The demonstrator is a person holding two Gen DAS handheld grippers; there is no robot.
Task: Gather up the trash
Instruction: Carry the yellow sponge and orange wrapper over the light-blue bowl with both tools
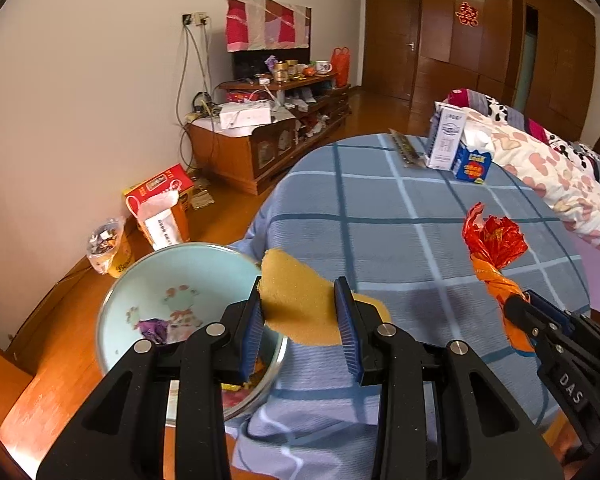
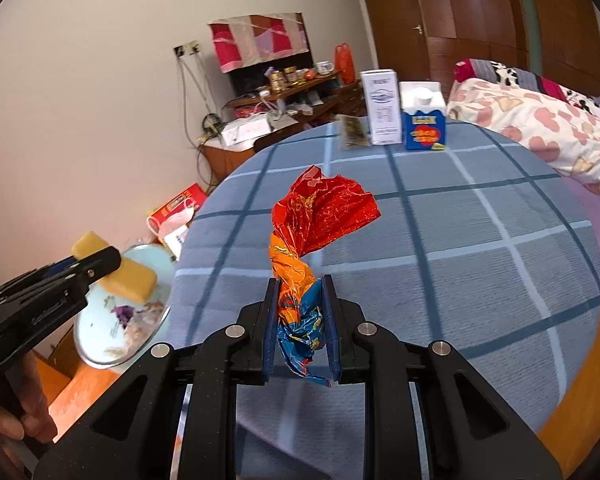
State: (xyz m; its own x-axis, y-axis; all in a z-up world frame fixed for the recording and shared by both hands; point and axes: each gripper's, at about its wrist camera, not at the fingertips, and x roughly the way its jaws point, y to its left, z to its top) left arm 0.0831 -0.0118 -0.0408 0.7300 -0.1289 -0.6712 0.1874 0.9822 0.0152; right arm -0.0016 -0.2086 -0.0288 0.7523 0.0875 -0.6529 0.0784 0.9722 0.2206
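Observation:
My left gripper (image 1: 300, 300) is shut on a yellow sponge (image 1: 300, 300) and holds it over the right rim of a pale blue basin (image 1: 148, 280) with scraps of trash in its bottom. It also shows in the right wrist view (image 2: 96, 258) with the sponge (image 2: 134, 276) above the basin (image 2: 96, 344). My right gripper (image 2: 300, 284) is shut on a crumpled red, orange and blue foil wrapper (image 2: 320, 212), held above the blue checked tablecloth (image 2: 440, 240). That wrapper (image 1: 494, 240) also shows at the right of the left wrist view.
A white carton (image 2: 382, 106), a blue carton (image 2: 424, 124) and a flat packet (image 2: 354, 132) stand at the table's far edge. A bed with a patterned quilt (image 2: 540, 128) lies right. A cluttered wooden cabinet (image 1: 268, 128) and bags on the floor (image 1: 160, 204) are left.

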